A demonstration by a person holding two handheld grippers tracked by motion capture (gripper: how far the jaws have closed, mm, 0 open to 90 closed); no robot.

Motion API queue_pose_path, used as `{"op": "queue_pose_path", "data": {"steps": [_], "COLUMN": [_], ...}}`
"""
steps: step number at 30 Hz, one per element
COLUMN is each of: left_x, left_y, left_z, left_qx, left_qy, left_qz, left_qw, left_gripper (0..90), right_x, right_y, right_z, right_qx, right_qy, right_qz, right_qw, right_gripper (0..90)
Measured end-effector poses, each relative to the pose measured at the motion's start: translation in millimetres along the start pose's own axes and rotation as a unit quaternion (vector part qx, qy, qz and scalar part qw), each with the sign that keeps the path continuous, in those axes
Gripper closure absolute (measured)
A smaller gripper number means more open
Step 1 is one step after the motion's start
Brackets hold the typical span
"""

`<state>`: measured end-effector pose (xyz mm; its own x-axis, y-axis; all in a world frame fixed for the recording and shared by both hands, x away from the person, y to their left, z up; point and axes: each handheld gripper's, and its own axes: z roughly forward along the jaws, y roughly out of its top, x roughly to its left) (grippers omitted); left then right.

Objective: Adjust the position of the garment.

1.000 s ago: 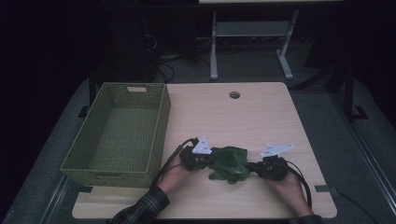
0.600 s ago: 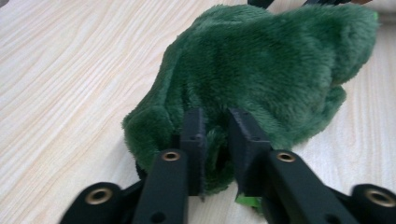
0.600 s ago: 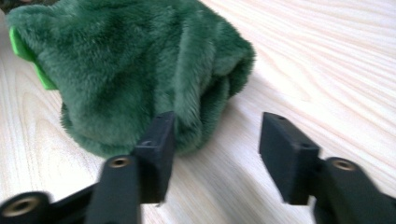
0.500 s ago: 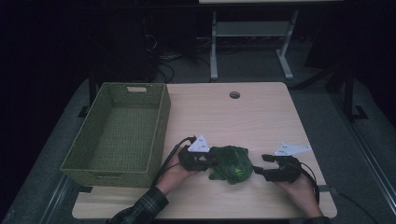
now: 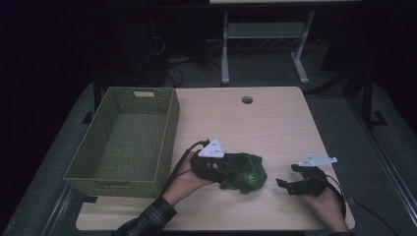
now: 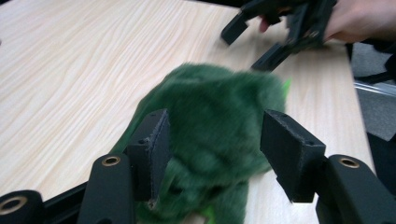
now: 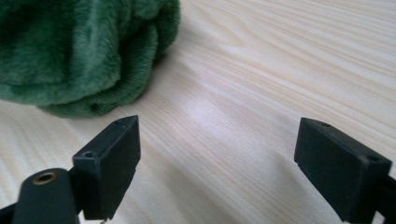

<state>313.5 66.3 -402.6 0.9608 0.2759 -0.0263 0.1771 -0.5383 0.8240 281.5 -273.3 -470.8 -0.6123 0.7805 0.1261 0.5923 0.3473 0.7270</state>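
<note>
A dark green plush cloth (image 5: pixel 245 173) lies bunched on the wooden table (image 5: pixel 255 128) near its front edge. My left gripper (image 5: pixel 222 171) is at the cloth's left side. In the left gripper view its jaws have just been opening, and the plush (image 6: pixel 219 116) bulges between the spread pads (image 6: pixel 150 144) without being pinched. My right gripper (image 5: pixel 287 176) stands apart to the right of the cloth, and its jaws have also just been opening. In the right gripper view the right gripper (image 7: pixel 217 168) has only bare wood between its fingers, and the cloth (image 7: pixel 84 51) lies off to the upper left.
A green woven basket (image 5: pixel 169 129) stands on the left part of the table, with nothing inside it. A round cable hole (image 5: pixel 247 100) sits near the far edge. The right gripper (image 6: pixel 280 35) and its hand show beyond the cloth in the left gripper view.
Both grippers were shut on the cloth's two ends; both have let go. The right gripper has drawn away to the right. The left one has lifted slightly, and the cloth has slumped.
</note>
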Motion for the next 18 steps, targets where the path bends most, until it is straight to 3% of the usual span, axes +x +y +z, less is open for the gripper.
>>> {"op": "queue_pose_path", "data": {"steps": [8,18], "left_x": [-13.7,-23.9], "left_y": [10.0,-6.3], "left_z": [19.9,51.7], "left_qx": [0.008,0.056], "left_qy": [-0.035,-0.056], "left_qz": [0.016,0.021], "left_qw": [0.9992,0.9966], "left_gripper": [40.0,38.5], "right_x": [-2.3,-1.8], "right_y": [-2.5,-2.9], "right_z": [7.3,7.9], "right_qx": [0.014,0.014], "right_qy": [-0.008,-0.01], "right_qz": [0.0,-0.003], "right_qw": [0.9999,0.9999], "right_gripper": [13.4,13.4]}}
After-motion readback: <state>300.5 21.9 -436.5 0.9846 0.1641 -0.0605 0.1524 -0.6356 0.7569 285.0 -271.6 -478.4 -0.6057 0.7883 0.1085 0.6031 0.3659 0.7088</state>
